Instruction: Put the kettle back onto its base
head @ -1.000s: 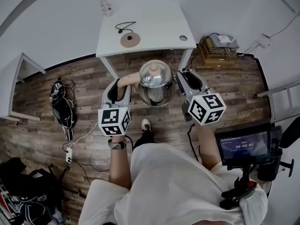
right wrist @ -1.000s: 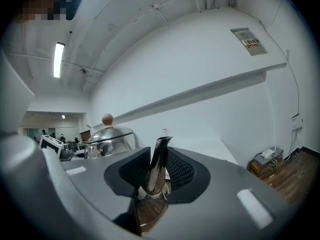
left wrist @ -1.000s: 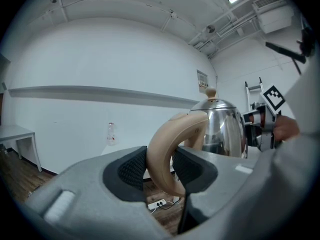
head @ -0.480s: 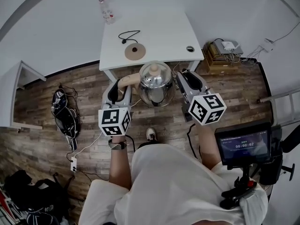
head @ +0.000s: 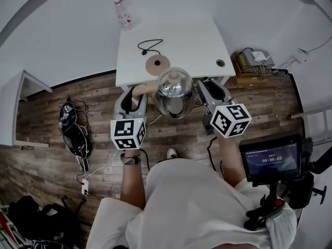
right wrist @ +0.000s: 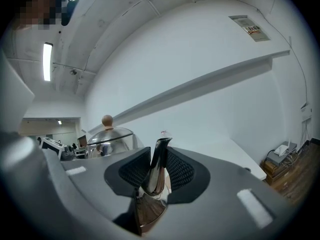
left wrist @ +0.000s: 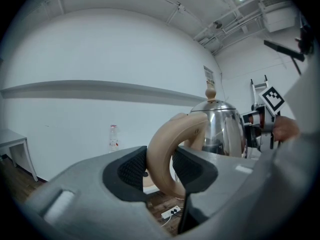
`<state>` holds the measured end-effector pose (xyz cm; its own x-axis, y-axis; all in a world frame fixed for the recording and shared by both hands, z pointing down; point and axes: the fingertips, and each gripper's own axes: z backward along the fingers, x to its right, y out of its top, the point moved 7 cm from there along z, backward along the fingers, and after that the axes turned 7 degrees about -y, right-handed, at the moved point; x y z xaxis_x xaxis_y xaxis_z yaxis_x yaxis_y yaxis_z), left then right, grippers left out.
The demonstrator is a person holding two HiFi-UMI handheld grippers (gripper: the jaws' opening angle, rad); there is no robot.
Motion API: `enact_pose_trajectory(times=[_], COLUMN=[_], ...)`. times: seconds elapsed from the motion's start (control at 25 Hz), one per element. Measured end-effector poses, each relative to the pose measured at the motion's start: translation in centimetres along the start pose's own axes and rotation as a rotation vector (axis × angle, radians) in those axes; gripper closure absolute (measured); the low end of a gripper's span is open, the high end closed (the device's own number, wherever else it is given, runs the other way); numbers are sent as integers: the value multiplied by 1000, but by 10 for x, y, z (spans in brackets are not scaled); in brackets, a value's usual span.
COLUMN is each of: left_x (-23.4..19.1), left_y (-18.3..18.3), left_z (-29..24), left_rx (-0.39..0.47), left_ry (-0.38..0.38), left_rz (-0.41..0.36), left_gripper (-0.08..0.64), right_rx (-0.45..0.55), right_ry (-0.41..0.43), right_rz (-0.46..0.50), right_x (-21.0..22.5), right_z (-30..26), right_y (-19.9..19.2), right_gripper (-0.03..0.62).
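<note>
- Two-handed carry here: the left gripper point(head: 136, 96) has its jaws clamped on the kettle's point(head: 175, 92) tan loop handle point(left wrist: 167, 154), and the pads press it from both sides in the left gripper view.
- The right gripper point(head: 205, 96) is closed on the thin steel spout point(right wrist: 159, 159). My read is that one end in each gripper stops the round body swinging or tipping, and the kettle sits upright with the lid knob point(head: 174, 77) on top.
- The kettle is in the air at centre frame, between the two grippers. It overlaps the near edge of the white counter point(head: 199, 38) and rests on nothing.
- The round tan base point(head: 157, 63) lies on the counter just above the kettle in the frame, with its black cable point(head: 149, 46) looping behind it. It looks close, but the kettle is not over it yet.
- The approach looks open to me, with nothing between kettle and base.
- A clear bottle point(head: 123, 15) stands at the counter's far edge, top of the frame, well apart from the base.
- A cable hole point(head: 220, 63) is at the counter's right corner.
- On the wooden floor are dark bags point(head: 72, 131) at left, a power strip point(head: 84, 187) at lower left and stacked boxes point(head: 254, 61) at upper right.
</note>
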<state>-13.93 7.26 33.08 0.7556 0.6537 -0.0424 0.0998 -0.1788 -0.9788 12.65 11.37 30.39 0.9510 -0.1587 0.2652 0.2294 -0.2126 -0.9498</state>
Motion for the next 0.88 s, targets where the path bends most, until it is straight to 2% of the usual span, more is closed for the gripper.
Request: enact_pose_trajectory(times=[0.4,0.6,0.88], left_x=[-49,-53,-92], left_y=[-3,-5,1], left_z=[-33,-44,-85], left_rx=[-21,-23,-47], left_ry=[-20,-31,-17], left_rz=[29,34,46], left_gripper=[394,393,393], right_rx=[-23,-15,-36], right_ry=[-24,-30,-20], right_rz=[-21,-25,-41], right_x=[-4,2,12], right_z=[-56,-65,-125], right_y=[-1,-1,5], right_gripper=[495,495,495])
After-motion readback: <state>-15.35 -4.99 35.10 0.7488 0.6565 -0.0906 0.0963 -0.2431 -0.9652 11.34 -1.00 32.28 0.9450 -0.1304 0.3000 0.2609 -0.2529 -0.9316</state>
